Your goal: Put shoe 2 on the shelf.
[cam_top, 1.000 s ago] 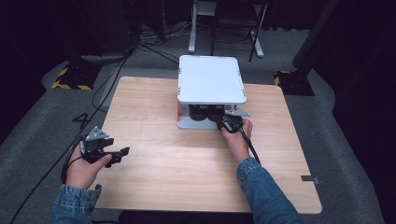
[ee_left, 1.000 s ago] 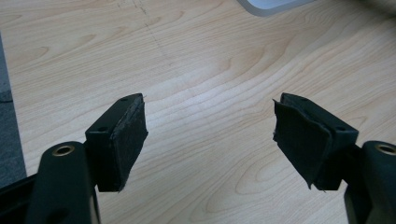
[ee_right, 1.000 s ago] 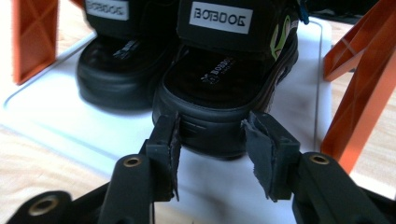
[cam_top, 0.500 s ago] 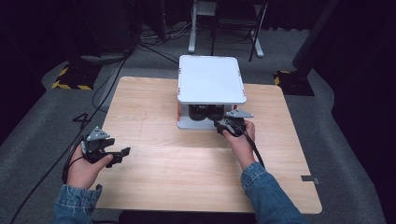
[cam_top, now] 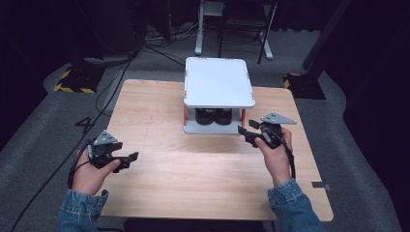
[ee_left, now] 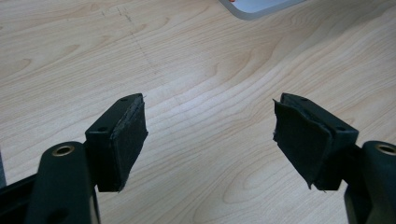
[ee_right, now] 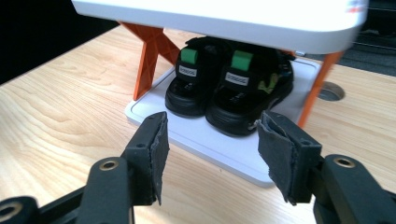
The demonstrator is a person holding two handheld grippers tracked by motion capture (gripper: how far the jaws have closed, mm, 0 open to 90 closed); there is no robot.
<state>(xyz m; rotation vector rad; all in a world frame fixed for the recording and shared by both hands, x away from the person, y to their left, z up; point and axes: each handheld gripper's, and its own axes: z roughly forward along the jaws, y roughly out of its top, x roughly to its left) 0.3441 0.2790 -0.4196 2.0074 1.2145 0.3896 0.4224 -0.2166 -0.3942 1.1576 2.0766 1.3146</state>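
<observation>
Right gripper (cam_top: pixel 247 133) has backed away from the shelf front and toward the lower right of the high view since the earlier frames; its jaws have just been opening and now stand moderately apart with nothing between them. Left gripper (cam_top: pixel 129 159) unchanged at lower left, jaws wide, over bare table (cam_top: pixel 193 174).

Nearest in the right gripper view: both pads, then the white lower tray (ee_right: pixel 205 140), then the pair of black sandals (ee_right: pixel 229 93) side by side on it, toes toward the camera, under the white top shelf (cam_top: pixel 218 82) between orange posts (ee_right: pixel 152 51).

Judgement: the sandals look placed, and this is the retreat. To do it well, keep clear of the tray edge and the shelf's underside, and keep the jaws apart.
</observation>
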